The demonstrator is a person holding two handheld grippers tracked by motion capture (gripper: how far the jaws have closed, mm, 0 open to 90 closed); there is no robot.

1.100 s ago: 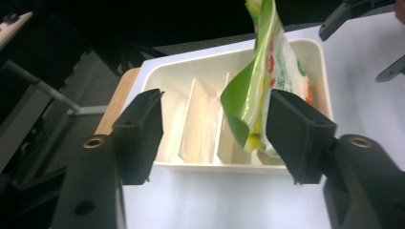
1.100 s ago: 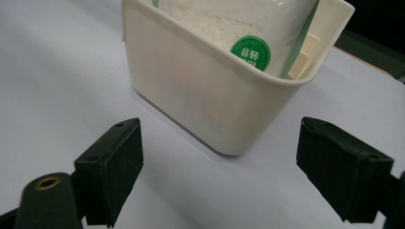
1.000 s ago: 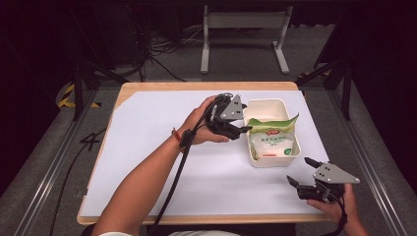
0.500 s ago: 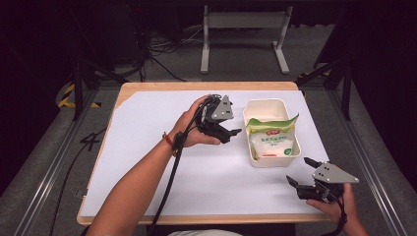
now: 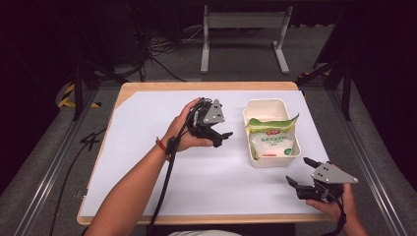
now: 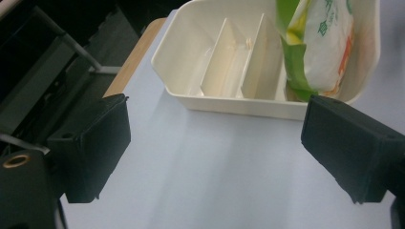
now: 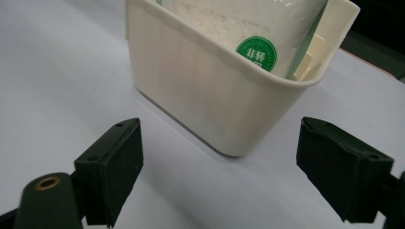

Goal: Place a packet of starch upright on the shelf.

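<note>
A cream divided box stands on the white table cover at the right. A green and white bag lies in its near part, and its far compartments are bare. My left gripper hovers just left of the box, apart from it. Its jaws have just been opening, and they stand wide with nothing between them. In the left gripper view, that gripper faces the box wall and the bag. My right gripper rests open near the front right corner, facing the box and bag.
The white cover spreads over a wooden table whose edge runs along the front. A black cable trails from the left gripper along the forearm. A grey metal stand and floor cables lie beyond the far edge.
The left gripper has drawn back leftward from the box's rim and sunk a little, and its jaws have spread apart. The right gripper has stayed put.
</note>
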